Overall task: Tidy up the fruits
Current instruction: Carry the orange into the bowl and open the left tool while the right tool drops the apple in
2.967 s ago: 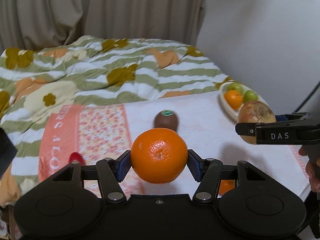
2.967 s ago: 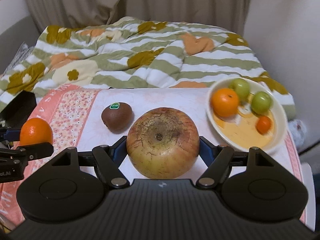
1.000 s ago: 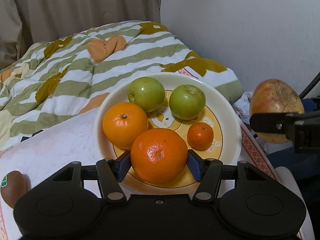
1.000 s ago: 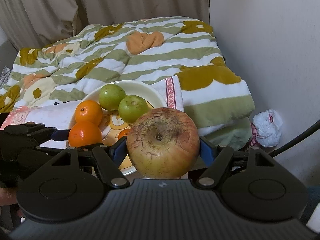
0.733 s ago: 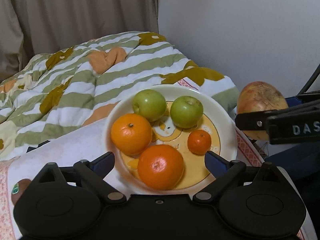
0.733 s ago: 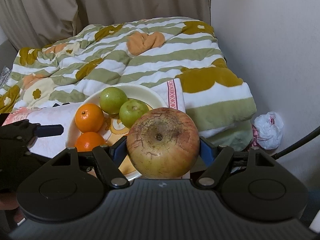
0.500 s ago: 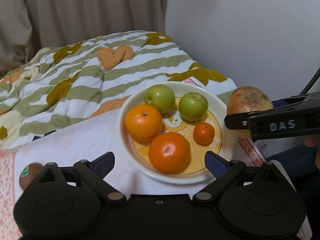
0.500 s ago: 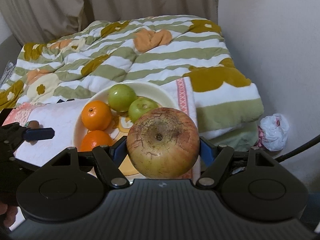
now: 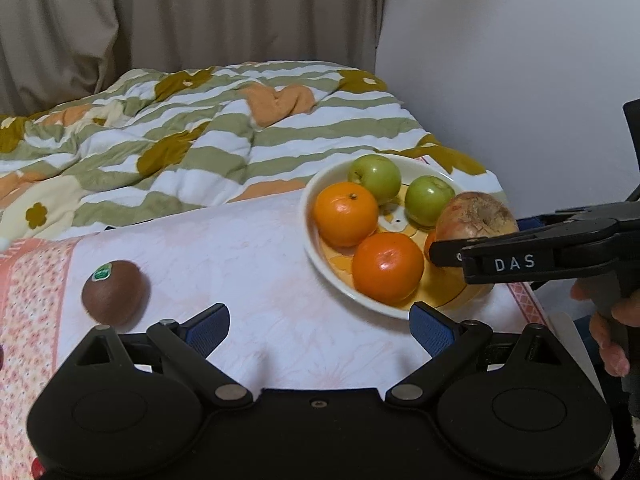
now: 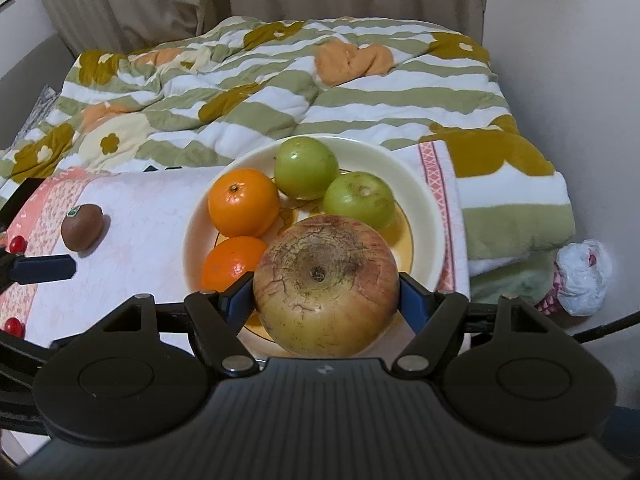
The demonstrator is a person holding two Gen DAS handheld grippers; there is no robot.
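Note:
A cream plate on the cloth holds two oranges and two green apples. My left gripper stands open and empty over bare cloth, in front of the plate. A brown kiwi with a green sticker lies to the left of it. My right gripper is shut on a large russet apple, held over the plate's near right part. A small orange fruit is mostly hidden behind it.
A striped floral duvet lies behind the cloth, with curtains and a white wall beyond. Small red fruits sit at the cloth's left edge. A person's hand holds the right gripper. A white plastic bag lies lower right.
My left gripper opened and left the orange on the plate, then drew back to the left. My right gripper carried the big apple leftward and down over the plate.

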